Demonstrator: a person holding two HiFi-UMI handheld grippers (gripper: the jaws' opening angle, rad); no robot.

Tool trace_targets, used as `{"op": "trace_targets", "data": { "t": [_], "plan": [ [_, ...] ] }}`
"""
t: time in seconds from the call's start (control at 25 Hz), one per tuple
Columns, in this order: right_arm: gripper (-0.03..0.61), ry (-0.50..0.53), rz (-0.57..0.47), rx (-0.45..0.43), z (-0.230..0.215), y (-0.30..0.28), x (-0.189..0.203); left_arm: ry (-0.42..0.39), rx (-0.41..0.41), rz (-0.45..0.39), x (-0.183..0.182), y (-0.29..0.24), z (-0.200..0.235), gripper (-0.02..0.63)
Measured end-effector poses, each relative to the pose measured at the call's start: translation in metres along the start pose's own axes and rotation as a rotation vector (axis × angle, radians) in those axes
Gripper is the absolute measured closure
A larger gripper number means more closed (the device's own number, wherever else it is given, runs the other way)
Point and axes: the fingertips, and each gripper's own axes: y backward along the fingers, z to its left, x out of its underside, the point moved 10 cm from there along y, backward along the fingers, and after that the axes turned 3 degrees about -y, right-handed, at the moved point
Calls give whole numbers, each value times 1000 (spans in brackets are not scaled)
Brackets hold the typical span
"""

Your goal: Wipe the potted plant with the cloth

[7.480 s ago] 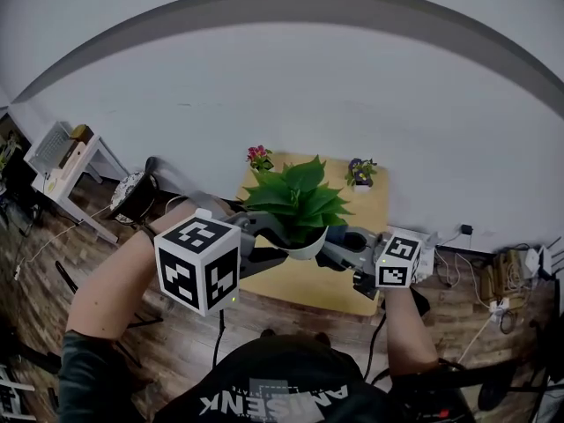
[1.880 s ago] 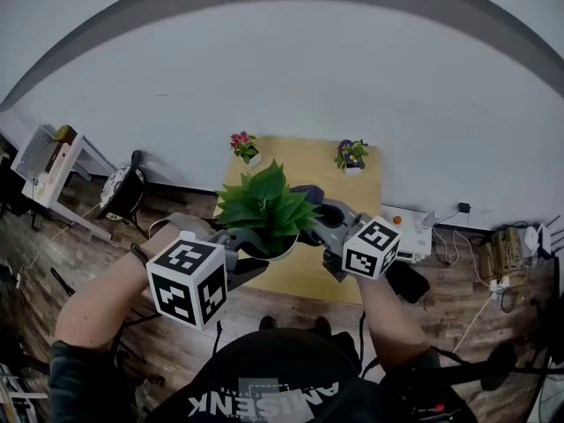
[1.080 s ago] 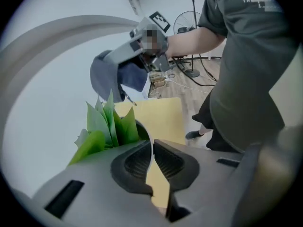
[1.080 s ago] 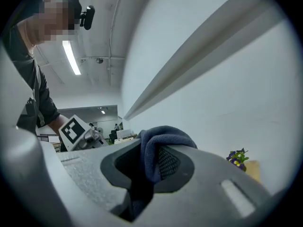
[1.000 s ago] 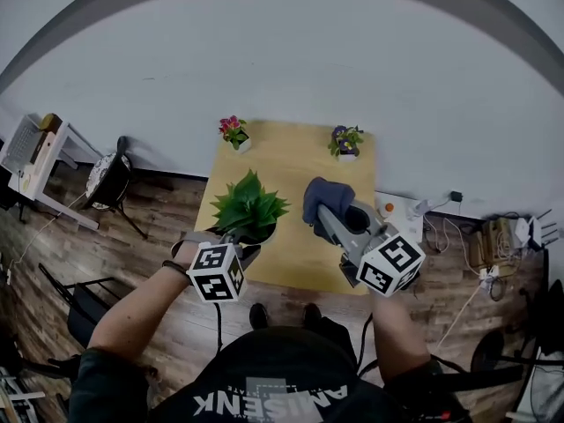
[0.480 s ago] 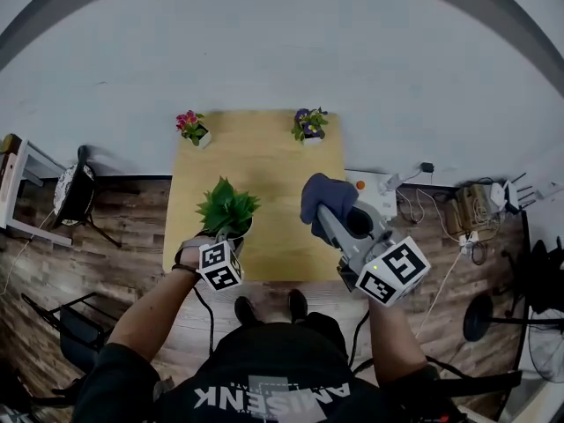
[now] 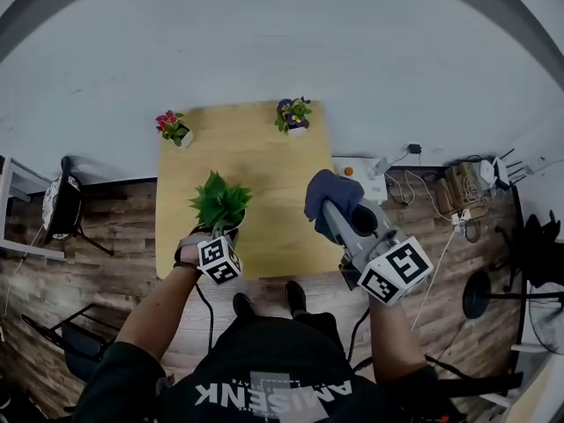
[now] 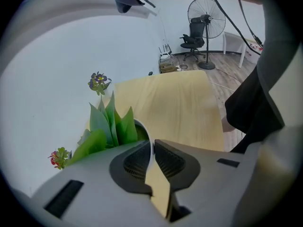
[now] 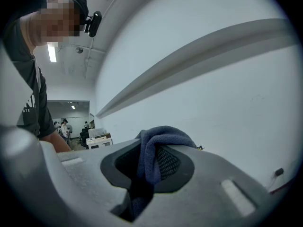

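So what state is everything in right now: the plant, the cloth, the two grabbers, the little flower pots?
potted plant: upright on the table, rim between the left gripper jaws.
left gripper: shut on the rim, jaws have just been opening.
cloth: bunched, held up in the air.
right gripper: shut on the cloth.
pink flower pot, purple flower pot: upright at the table's far edge.

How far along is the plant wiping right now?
Looks done: the potted plant stands on the table. In hand: the left hand-held gripper has the pot's rim between its jaws, which have just been opening; the right hand-held gripper grips the cloth, held clear of the leaves. Left: letting go and putting the cloth down; whether the leaves are clean I cannot tell.
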Motion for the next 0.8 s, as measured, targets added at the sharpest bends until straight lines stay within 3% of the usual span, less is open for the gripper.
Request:
{"op": "trace_targets", "data": {
  "t": [0.16,0.44,0.64,0.8],
  "plan": [
    [526,-17,-7,16,1,1,2,15,17,3,0,1,1,581],
    [526,-18,-9,5,5,0,-3,35,24,-72,-6,15,6,557],
    [526,3,-24,-26,12,1,-12,179,45,-168,-15,46,8,540],
    [526,17,-29,-69,18,-5,-22,315,21,-318,-25,90,14,540]
  ]
}}
